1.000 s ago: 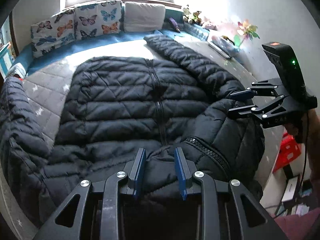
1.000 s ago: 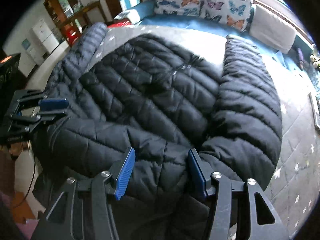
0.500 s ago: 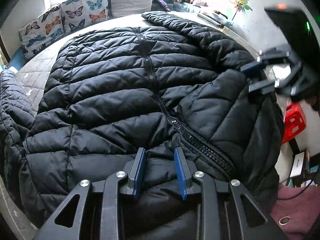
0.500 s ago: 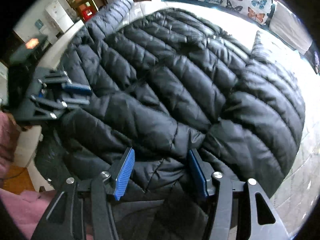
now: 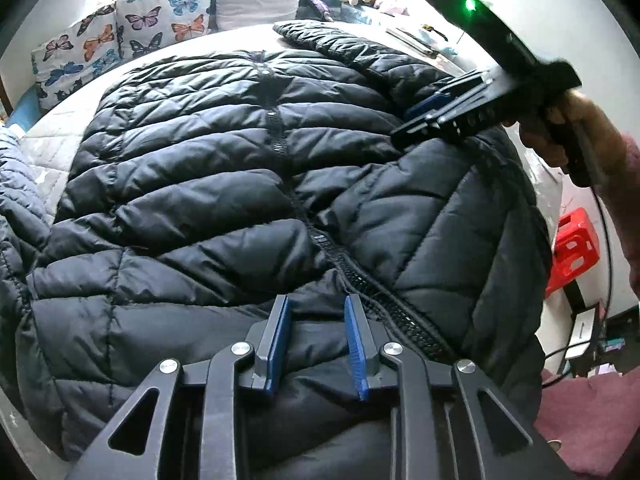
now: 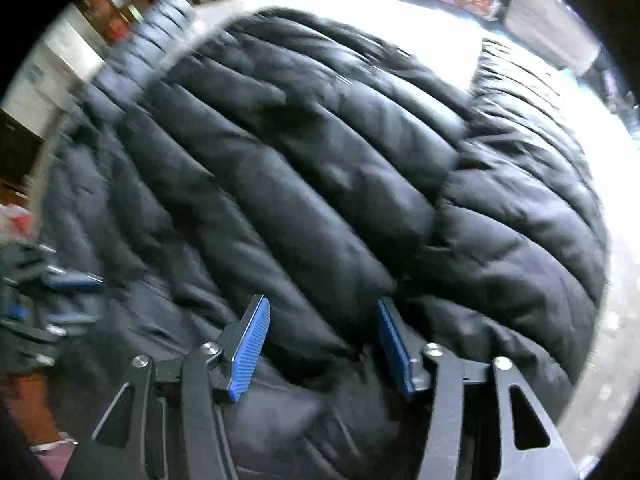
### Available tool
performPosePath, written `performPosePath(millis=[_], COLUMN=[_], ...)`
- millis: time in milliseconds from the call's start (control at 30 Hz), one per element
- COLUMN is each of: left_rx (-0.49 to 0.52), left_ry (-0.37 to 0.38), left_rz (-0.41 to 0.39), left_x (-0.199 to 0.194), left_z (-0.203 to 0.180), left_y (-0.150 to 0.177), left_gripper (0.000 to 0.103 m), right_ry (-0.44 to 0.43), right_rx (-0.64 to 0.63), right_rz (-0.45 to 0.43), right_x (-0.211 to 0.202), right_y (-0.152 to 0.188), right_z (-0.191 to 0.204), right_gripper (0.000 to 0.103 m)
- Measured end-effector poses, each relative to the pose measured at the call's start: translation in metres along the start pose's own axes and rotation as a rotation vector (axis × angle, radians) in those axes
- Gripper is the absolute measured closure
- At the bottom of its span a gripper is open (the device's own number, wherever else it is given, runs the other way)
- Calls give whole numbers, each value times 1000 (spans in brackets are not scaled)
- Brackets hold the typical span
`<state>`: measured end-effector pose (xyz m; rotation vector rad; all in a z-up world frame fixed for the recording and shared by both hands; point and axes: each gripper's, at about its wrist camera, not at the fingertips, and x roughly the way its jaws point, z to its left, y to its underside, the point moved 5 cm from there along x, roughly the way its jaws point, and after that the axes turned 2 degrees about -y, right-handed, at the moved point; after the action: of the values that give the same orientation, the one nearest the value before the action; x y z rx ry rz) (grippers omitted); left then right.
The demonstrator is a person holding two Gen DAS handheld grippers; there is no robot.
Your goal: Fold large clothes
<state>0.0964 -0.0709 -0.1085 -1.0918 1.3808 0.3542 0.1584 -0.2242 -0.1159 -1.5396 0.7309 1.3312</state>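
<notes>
The black puffer jacket [image 5: 248, 184] lies spread on the bed [image 5: 52, 148], collar toward twelve o'clock near the butterfly pillows [image 5: 120, 48]. At six o'clock, the left gripper [image 5: 316, 344] is closing on a hem fold. The right gripper [image 6: 324, 344], blurred, is closing, seemingly around padding.

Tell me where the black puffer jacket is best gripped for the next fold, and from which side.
Probably the near hem of the jacket, on either side of the zipper, coming from above. The quilted edge bunches up there, giving padded ridges to pinch. Both the left claw and the right claw already straddle that edge, jaws closing.
</notes>
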Motion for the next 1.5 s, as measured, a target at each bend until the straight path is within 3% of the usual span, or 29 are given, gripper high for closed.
performPosePath(millis=[133, 267, 367, 533, 600, 667, 733, 767, 933, 1033, 1133, 1267, 1400, 1500], left_rx=[23, 76, 112, 73, 41, 20, 3, -15, -134, -260, -350, -372, -392, -398], left_ry=[23, 45, 8, 32, 74, 67, 30, 5, -59, -86, -66, -115, -173, -171], left_rz=[12, 19, 29, 28, 12, -27, -65, -90, -130, -94, -65, -6, 17, 53], left_x=[8, 16, 23, 4, -11, -30, -46, -55, -79, -76, -63, -38, -17, 2], left_z=[-16, -46, -59, -48, -39, -29, -17, -6, 56, 108, 145, 171, 191, 196], left_y=[-1, 0, -2, -13, -19, -27, -37, -44, -59, -70, -76, -86, -88, -86], left_gripper=[75, 75, 75, 71, 71, 67, 44, 38, 25, 25, 25, 25, 25, 25], right_ry=[31, 24, 5, -86, -106, -97, -41, -36, -77, -67, -97, -163, -202, -208], right_rx=[72, 147, 199, 247, 266, 260, 291, 320, 427, 406, 401, 428, 466, 478], right_rz=[14, 40, 66, -16, -63, -65, -30, -7, 27, 37, -11, -75, -89, -78], right_x=[-15, -19, -21, -38, -45, -43, -34, -28, -29, -34, -41, -49, -38, -21], right_y=[34, 75, 101, 101, 91, 80, 77, 78, 111, 121, 105, 64, 40, 58], right_z=[-28, -47, -54, -64, -71, -77, -89, -97, -119, -118, -112, -114, -125, -130], right_gripper=[63, 63, 63, 60, 60, 60, 60, 60, 62, 60, 58, 43, 42, 42])
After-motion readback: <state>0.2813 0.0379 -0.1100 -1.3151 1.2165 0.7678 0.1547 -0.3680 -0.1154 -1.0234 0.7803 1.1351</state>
